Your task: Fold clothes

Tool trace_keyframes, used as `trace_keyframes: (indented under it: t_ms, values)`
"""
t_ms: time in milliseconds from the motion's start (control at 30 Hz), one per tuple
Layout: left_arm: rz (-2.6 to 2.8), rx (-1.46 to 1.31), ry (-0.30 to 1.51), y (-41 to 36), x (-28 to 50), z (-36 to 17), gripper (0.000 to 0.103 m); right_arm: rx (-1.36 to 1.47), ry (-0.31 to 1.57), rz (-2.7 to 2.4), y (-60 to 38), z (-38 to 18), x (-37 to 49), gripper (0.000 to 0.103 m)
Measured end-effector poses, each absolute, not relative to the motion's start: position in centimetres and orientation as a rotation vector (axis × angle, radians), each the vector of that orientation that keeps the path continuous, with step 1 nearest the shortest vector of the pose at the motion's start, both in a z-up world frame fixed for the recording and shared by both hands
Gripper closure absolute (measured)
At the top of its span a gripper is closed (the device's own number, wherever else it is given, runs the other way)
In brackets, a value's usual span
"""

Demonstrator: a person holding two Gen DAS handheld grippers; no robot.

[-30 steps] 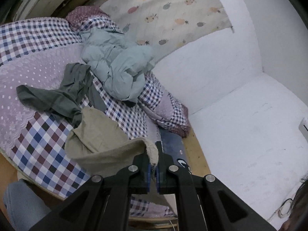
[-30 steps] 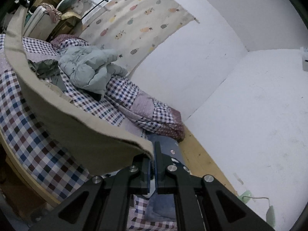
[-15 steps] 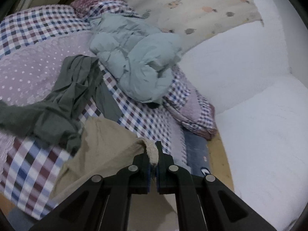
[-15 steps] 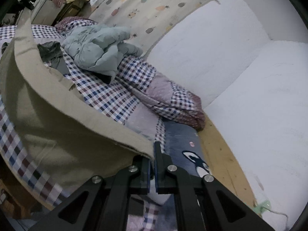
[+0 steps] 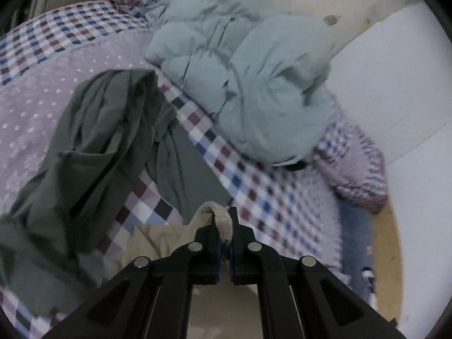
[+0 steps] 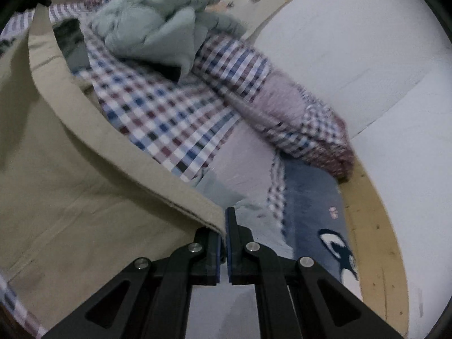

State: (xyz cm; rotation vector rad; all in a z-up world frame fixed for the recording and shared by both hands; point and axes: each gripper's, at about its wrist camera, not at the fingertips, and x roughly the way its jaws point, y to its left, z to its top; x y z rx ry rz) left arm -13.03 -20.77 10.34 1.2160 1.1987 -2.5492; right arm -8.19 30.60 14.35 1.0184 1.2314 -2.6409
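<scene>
The beige garment (image 6: 70,169) is held by a thick hemmed edge at two points: the left gripper (image 5: 223,226) is clamped on a folded-over bit of that hem, and the right gripper (image 6: 223,226) is clamped on the hem's other end. In the right wrist view the cloth spreads wide to the left, its band curving up and away, above and partly over the checked bed cover (image 6: 169,118). It looks like a soft but fairly heavy woven fabric that should sag between the two holds and crease where it is laid; the stitched hem is the firmest place to grip, and both grippers sit on it. The cloth should not slip easily.

Beyond it lie a dark green garment (image 5: 93,152), crumpled across the bed, and a pale blue-green padded jacket (image 5: 248,84) heaped near the wall (image 5: 395,99). A blue rug (image 6: 310,197) shows on the wooden floor beside the bed.

What kind of garment the beige piece is cannot be told: its lower part is cut off by the frame, and in the left wrist view most of it hides behind the gripper. Both views are blurred.
</scene>
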Motion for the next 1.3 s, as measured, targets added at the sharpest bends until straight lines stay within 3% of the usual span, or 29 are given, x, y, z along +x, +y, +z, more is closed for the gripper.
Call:
trace_keyframes:
  t_ms: [300, 567, 633, 667, 700, 767, 833, 867, 1133, 1300]
  values:
    - [-2.504, 1.305, 0.922, -19.0, -19.2, 4.2, 0.101, 1.283, 1.228, -2.499, 31.5, 6.0, -18.0, 0.103]
    - [-2.582, 1.307, 0.8, -18.8, -20.4, 0.9, 0.099, 1.393, 1.245, -2.448, 31.2, 1.5, -22.2, 0.101]
    - [-2.623, 1.291, 0.789, -18.8, -20.1, 1.2, 0.093, 1.408, 1.287, -2.429, 31.0, 0.3, -22.5, 0.097]
    - [-2.65, 1.267, 0.785, -18.9, -19.8, 1.6, 0.08, 1.406, 1.314, -2.425, 30.9, 0.0, -22.4, 0.097]
    - [-2.675, 1.239, 0.781, -19.0, -19.4, 2.0, 0.049, 1.398, 1.346, -2.426, 30.8, -0.1, -22.3, 0.095]
    - [-2.724, 1.134, 0.81, -19.7, -18.1, 3.5, 0.015, 1.382, 1.409, -2.426, 30.6, -0.3, -22.0, 0.084]
    - [-2.773, 1.093, 0.822, -19.3, -16.3, 4.3, 0.014, 1.333, 1.576, -2.447, 30.1, -0.4, -21.2, 0.03]
    - [-2.797, 1.098, 0.816, -18.7, -15.3, 4.5, 0.014, 1.309, 1.616, -2.441, 30.0, -0.2, -20.6, 0.024]
    - [-2.987, 1.138, 0.758, -14.2, -7.4, 5.9, 0.013, 1.296, 1.668, -2.373, 30.1, 1.0, -13.5, 0.018]
    - [-3.069, 1.172, 0.713, -11.7, -3.9, 6.2, 0.013, 1.152, 1.433, -2.368, 24.4, 2.4, -9.8, 0.015]
